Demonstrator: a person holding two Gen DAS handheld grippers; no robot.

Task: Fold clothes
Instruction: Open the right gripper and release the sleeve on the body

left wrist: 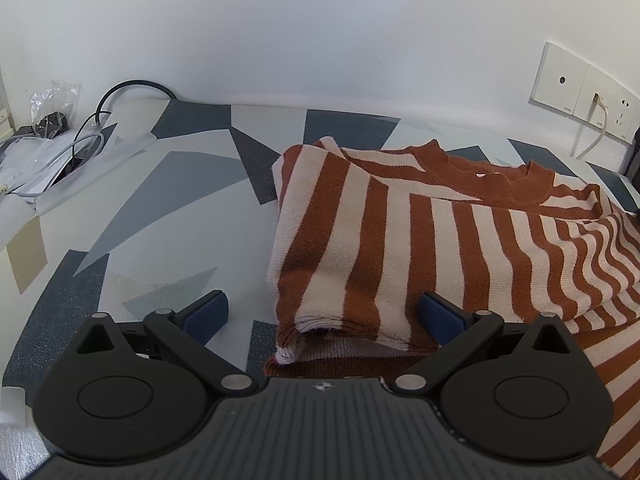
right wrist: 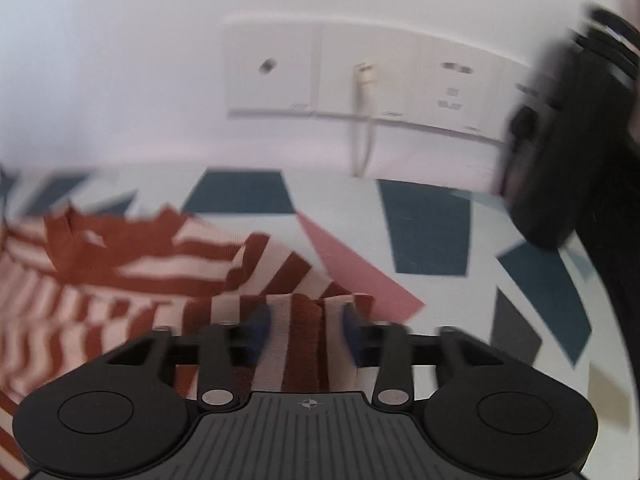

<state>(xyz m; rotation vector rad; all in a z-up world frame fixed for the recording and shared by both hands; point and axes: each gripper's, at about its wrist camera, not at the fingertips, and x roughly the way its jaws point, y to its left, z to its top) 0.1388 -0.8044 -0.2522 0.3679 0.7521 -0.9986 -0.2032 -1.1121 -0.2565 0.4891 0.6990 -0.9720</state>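
A rust-and-cream striped sweater [left wrist: 420, 236] lies folded on the patterned table cover [left wrist: 168, 184], its collar toward the wall. My left gripper [left wrist: 324, 314] is open wide at the sweater's near left corner, and the stacked fold edge sits between its blue pads [left wrist: 208, 312] without being pinched. In the blurred right wrist view, the sweater [right wrist: 120, 276] spreads to the left. A bunched fold of it [right wrist: 304, 320] stands between the parted pads of my right gripper [right wrist: 305, 326]. The pads flank the fold loosely, with no clear squeeze on it.
Wall sockets [left wrist: 584, 92] [right wrist: 360, 76] with a white cable plugged in are behind the table. Cables, papers and a plastic bag [left wrist: 56, 136] clutter the far left. A dark blurred object [right wrist: 560, 128] stands at the right edge, close to my right gripper.
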